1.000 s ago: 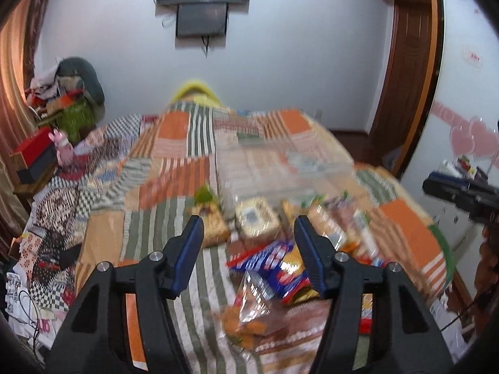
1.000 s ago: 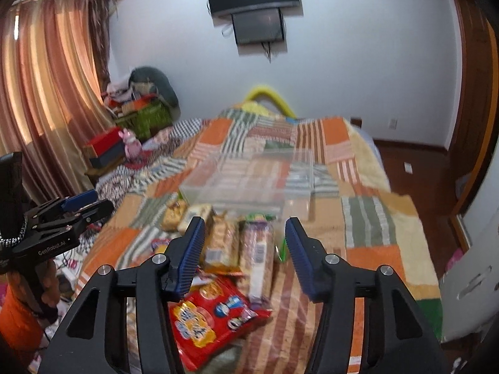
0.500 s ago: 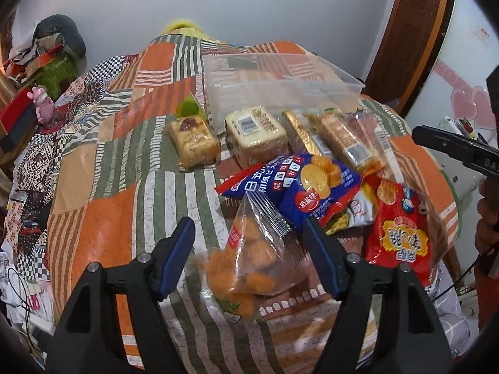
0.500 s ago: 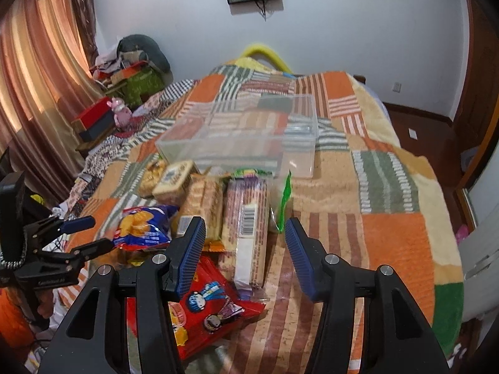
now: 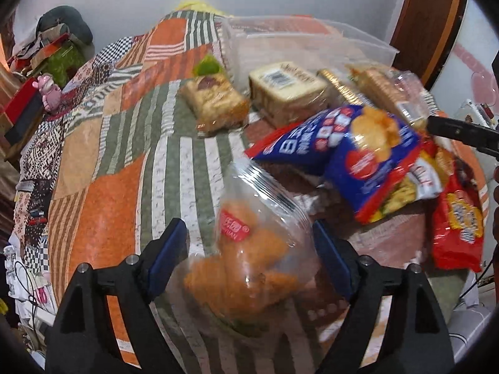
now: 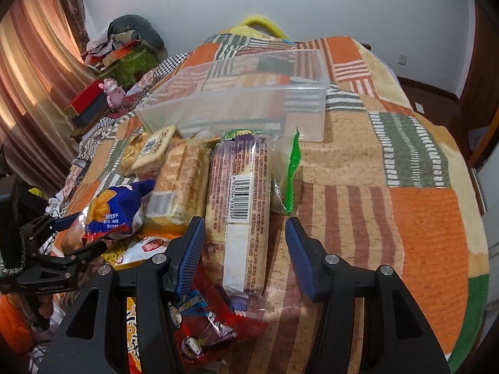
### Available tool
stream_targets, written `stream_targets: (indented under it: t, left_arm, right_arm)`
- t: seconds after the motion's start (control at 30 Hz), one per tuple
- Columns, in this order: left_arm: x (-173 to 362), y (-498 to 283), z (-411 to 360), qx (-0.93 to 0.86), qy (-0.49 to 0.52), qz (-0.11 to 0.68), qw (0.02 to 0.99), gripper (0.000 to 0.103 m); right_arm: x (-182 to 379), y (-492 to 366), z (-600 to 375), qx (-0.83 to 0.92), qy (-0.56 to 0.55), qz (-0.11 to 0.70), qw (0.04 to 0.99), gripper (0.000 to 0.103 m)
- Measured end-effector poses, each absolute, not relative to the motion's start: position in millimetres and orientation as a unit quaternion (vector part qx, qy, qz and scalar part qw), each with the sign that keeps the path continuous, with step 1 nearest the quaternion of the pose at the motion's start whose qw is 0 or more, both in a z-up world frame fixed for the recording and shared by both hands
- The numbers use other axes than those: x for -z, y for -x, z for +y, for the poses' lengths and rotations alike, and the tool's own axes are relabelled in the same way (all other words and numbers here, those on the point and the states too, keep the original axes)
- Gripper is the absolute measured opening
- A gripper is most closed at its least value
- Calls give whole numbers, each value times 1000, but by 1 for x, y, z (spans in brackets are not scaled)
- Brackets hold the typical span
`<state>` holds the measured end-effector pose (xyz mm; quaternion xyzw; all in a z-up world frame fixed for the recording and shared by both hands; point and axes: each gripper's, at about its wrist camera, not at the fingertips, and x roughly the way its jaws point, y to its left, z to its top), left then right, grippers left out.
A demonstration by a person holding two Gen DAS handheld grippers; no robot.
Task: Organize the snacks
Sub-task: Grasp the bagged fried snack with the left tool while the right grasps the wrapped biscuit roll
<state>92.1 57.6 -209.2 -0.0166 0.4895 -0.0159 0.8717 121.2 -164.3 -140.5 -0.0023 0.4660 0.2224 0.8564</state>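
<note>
Snack packs lie on a patchwork bed in front of a clear plastic bin [image 6: 237, 99], also in the left wrist view [image 5: 312, 43]. My left gripper [image 5: 249, 258] is open, its fingers on either side of a clear bag of orange pastries [image 5: 249, 258]. Beyond lie a blue chip bag [image 5: 352, 152], a red bag [image 5: 458, 224] and two wrapped cakes [image 5: 215, 103]. My right gripper [image 6: 244, 249] is open over the near end of a long purple-wrapped cake pack [image 6: 240, 202]. A tan cake pack [image 6: 181, 177] lies to its left, a green-edged bag [image 6: 290, 174] to its right.
The left gripper shows at the left of the right wrist view [image 6: 56, 249]. A red snack bag [image 6: 199, 330] lies under my right fingers. Boxes and a pink toy [image 6: 112, 93] sit left of the bed. The bed's right side [image 6: 405, 187] is bare blanket.
Both grippers have tilted down and moved closer to the snacks. The left now straddles the pastry bag, the right the long cake pack. Both stayed open.
</note>
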Motion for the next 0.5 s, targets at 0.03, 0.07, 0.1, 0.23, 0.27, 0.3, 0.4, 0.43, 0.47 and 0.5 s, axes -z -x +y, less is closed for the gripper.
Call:
stream_targets:
  t: [0.03,0.07,0.1,0.23,0.27,0.3,0.4,0.43,0.47,0.5]
  left_arm:
    - [210,-92,59,18,21,489,872,83]
    - [211,-92,61,19,26,487,873,81]
    - [211,-93,62,20,28,486,873,75]
    - [212,-95,66,17,26,483,875,61]
    - [212,-95,67,14,22,481,876,54]
    - [212,-96,67,9,18,480,877,51]
    - [211,-98,72,3,18,478,878,47]
    - [209,-99,73,1,16,477,879,47]
    - [208,-99,74,-2,15,474,880,47]
    - [206,-100,75,-5,14,471,882,47]
  right_arm:
    - [142,-122,-164,-225,0,469,854,50]
    - [144,-123,-163,-226,0,471,853,50]
    - [145,-124,-161,-225,2,472,852,50]
    - [149,-126,-158,-233,-1,478,847,40]
    - [148,-127,-157,-232,-1,477,848,40]
    - [148,-127,-158,-231,-1,474,849,40]
    - [146,-125,-159,-230,-2,468,853,39]
    - [145,-124,-161,-229,-2,465,855,39]
    - [143,-123,-163,-228,-3,462,857,39]
    - [141,-123,-163,-228,-5,459,859,39]
